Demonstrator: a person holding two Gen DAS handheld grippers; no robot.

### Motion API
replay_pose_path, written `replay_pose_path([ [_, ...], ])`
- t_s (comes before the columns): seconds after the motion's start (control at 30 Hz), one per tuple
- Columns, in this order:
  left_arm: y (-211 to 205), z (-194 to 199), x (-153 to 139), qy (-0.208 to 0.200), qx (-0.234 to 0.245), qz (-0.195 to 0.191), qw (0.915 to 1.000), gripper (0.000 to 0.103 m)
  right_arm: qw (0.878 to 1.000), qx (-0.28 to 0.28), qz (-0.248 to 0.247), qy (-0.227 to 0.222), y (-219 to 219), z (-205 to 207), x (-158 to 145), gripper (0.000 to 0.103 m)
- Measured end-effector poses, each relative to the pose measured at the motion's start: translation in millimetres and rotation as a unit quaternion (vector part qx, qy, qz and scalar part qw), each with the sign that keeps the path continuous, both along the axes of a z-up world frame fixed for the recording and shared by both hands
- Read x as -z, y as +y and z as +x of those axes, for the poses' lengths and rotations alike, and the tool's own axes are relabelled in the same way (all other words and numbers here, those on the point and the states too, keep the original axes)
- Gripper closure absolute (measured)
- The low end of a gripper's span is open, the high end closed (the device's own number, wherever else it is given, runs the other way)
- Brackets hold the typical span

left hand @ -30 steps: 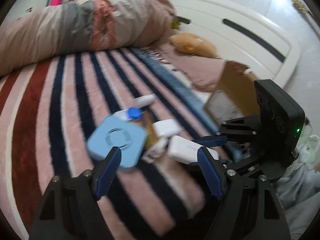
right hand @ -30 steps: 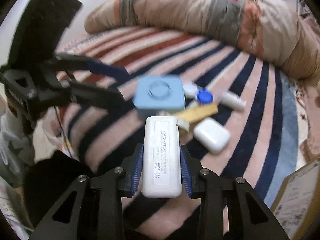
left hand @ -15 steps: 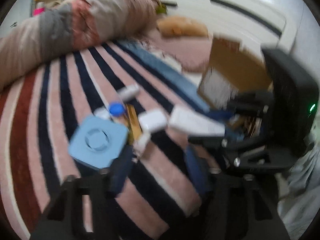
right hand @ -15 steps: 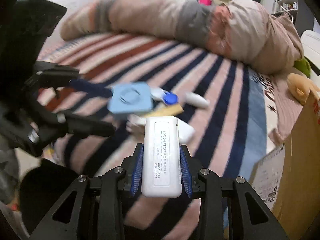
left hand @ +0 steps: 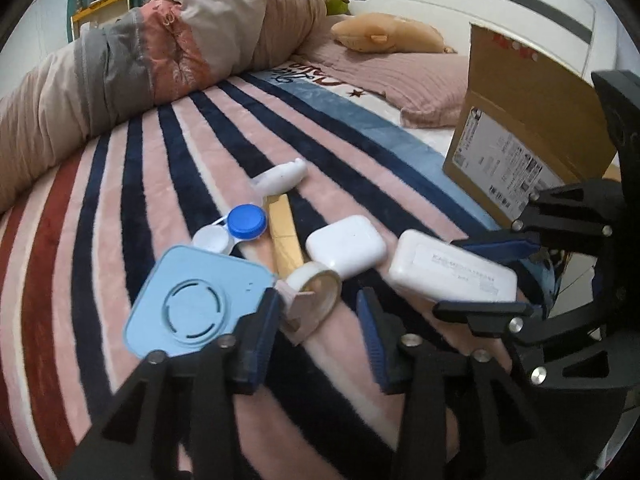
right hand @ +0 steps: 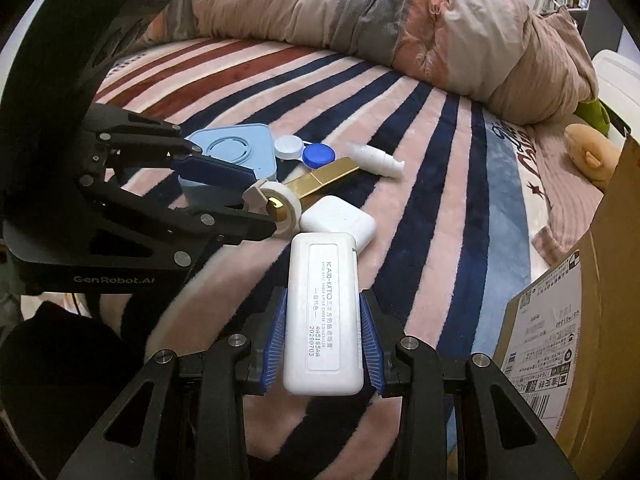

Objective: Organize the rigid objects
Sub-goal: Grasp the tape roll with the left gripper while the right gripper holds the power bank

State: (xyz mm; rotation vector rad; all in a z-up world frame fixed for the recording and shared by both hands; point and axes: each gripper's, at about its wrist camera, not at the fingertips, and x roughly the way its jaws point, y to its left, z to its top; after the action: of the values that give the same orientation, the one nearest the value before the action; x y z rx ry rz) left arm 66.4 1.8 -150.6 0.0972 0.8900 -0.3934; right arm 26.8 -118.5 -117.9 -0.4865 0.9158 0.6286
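Beside the cardboard box, right gripper clamps a white labelled case lengthwise, pointing away; left gripper, just widening, holds nothing

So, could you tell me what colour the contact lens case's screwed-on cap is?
Blue cap, clearest in the left wrist view.

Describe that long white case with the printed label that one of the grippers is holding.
The white case is a flat, rounded-corner oblong of smooth, plastic-looking material, with a grey-printed label running lengthwise. The right gripper clamps its near end between blue ribbed pads, leaving most of its length sticking forward. It hangs over the striped blanket, beside a smaller white earbud-style case; whether they touch is unclear.
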Motion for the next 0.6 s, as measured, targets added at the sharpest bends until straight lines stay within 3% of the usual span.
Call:
replay_pose_path([
  [0.07,-4.5,3.1,1.6,-0.003,-0.003,-0.002,1.0,0.049,1.0,-0.003,0.001,0.003,0.8,-0.8,0.6,0.072],
  [0.17,-14.2,6.9,8.8,-0.005,-0.008,0.027,0.9996,0.049,1.0,-0.001,-0.004,-0.002,-0.1,2.8,1.7,0.072],
  [0.27,-19.5,10.2,12.0,-0.006,-0.01,0.044,0.999,0.063,1.0,-0.001,-0.001,0.005,-4.3,5.2,2.0,0.072],
  [0.43,-20.3,5.2,14.5,0.001,-0.006,0.06,0.9982,0.063,1.0,-0.003,0.004,0.023,-9.1,7.5,7.4,0.072],
  [0.6,-10.1,-12.4,-7.3,0.0,-0.004,0.038,0.9993,0.063,1.0,-0.009,0.021,0.016,-8.3,2.5,3.1,0.072],
])
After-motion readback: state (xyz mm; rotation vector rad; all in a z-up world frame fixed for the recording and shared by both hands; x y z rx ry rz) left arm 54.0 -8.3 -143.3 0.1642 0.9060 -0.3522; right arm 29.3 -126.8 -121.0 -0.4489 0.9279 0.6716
